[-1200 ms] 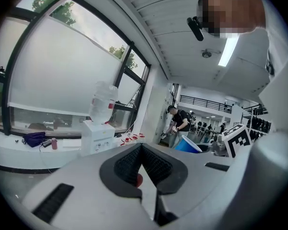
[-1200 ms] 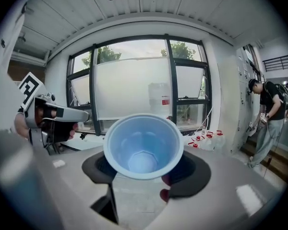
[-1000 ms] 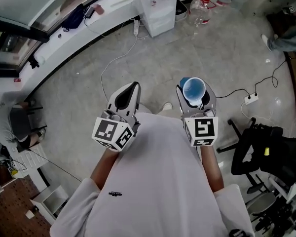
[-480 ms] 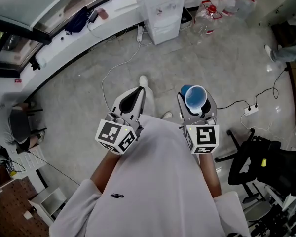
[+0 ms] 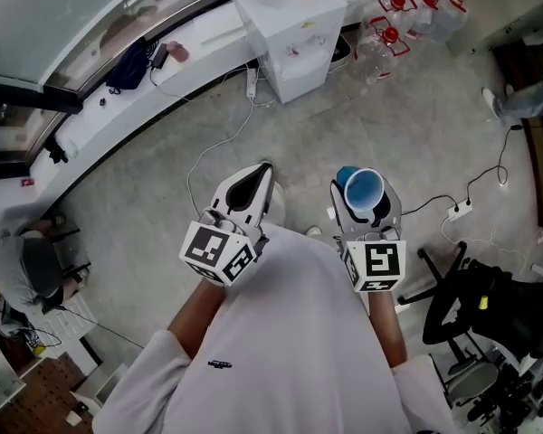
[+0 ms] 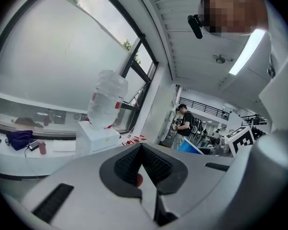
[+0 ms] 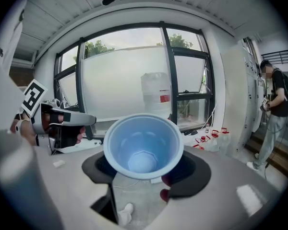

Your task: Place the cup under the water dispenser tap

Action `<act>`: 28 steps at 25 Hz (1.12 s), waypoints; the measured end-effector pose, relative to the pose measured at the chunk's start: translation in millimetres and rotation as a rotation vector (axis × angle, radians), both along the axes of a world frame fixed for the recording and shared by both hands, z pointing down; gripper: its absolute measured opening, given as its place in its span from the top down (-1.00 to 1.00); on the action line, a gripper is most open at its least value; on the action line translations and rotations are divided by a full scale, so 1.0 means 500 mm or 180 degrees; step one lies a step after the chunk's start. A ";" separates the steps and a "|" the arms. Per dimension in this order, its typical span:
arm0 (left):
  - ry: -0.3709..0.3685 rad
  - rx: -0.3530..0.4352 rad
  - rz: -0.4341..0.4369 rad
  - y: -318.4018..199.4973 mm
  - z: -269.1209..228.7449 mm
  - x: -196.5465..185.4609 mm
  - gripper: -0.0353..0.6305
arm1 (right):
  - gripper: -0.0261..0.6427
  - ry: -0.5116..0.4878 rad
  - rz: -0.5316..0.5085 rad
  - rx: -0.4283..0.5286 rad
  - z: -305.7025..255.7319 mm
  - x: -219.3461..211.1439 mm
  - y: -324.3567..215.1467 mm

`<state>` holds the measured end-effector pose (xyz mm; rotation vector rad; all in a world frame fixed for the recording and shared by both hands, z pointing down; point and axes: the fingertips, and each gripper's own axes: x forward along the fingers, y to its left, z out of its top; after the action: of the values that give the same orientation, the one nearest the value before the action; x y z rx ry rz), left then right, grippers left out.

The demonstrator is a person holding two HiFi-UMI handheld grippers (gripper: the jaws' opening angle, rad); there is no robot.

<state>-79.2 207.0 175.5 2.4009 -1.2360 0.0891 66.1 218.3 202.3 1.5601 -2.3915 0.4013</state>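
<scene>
One blue cup, mouth up and empty, is clamped around its wall by the right hand-held gripper. It is above the floor, well apart from the one water dispenser. The cup is probably light, thin-walled and crushable, so it is best held gently below the rim. The left hand-held gripper is closed and empty.

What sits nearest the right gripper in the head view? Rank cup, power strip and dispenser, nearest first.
1. Cup: held in the right gripper.
2. Power strip: on the floor, to its right.
3. Dispenser: far ahead, at the view's top.
</scene>
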 end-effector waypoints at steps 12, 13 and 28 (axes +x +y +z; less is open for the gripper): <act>0.0089 0.0048 0.0353 -0.275 -0.030 -0.136 0.87 | 0.03 0.0087 0.0395 0.0053 -0.021 -0.120 -0.251; 0.0087 0.0047 0.0371 -0.291 -0.028 -0.142 0.87 | 0.03 0.0089 0.0419 0.0060 -0.022 -0.125 -0.263; 0.0032 -0.0056 0.0540 -0.379 -0.004 -0.086 0.87 | 0.03 0.0160 0.0453 0.0054 0.000 -0.091 -0.359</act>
<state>-122.0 17.5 173.3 2.4836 -1.0210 0.1383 20.5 39.0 202.5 1.7332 -2.2601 0.3659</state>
